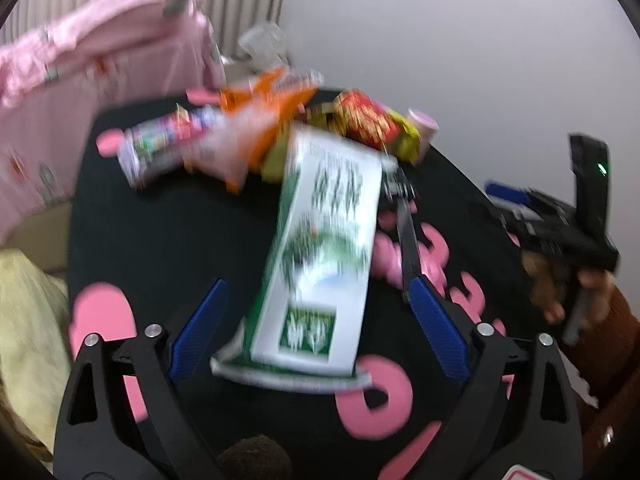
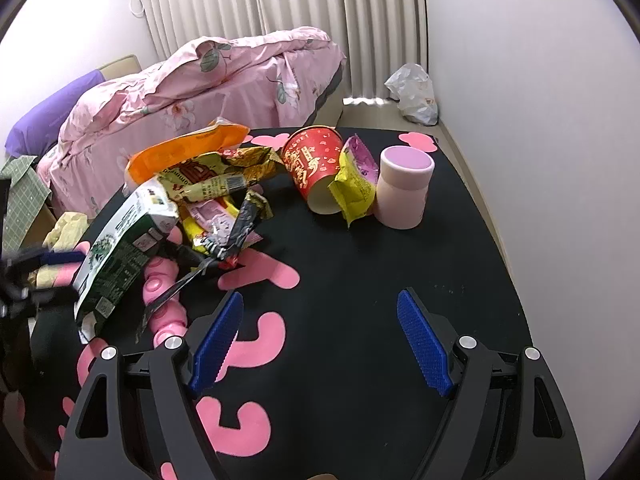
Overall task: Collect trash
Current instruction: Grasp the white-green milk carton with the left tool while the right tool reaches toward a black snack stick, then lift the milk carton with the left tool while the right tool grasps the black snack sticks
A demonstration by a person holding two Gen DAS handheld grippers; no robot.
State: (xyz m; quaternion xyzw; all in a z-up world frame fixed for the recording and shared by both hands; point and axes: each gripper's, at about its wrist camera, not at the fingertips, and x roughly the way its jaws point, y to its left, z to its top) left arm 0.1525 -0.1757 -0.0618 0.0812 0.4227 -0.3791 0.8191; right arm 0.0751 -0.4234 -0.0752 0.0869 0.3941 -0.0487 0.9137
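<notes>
A green and white carton [image 1: 320, 264] lies lengthwise between the wide-apart blue fingers of my left gripper [image 1: 316, 284], which is open; the view is motion-blurred. From the right wrist the same carton [image 2: 120, 256] leans at the left table edge beside the blurred left gripper [image 2: 44, 264]. Behind it is a heap of trash: an orange bag [image 2: 188, 148], crumpled wrappers [image 2: 216, 188], a red paper cup [image 2: 312, 168], a yellow and purple wrapper [image 2: 356, 184] and a pink cup [image 2: 404, 188]. My right gripper [image 2: 320, 300] hovers open over bare table, with nothing between its fingers.
The black table [image 2: 400, 264] carries pink cut-out shapes. A bed with a pink quilt [image 2: 200, 84] stands behind it, and a white plastic bag [image 2: 412, 92] sits on the floor by the curtain. A hand [image 1: 560, 292] holds the right gripper at the table's right side.
</notes>
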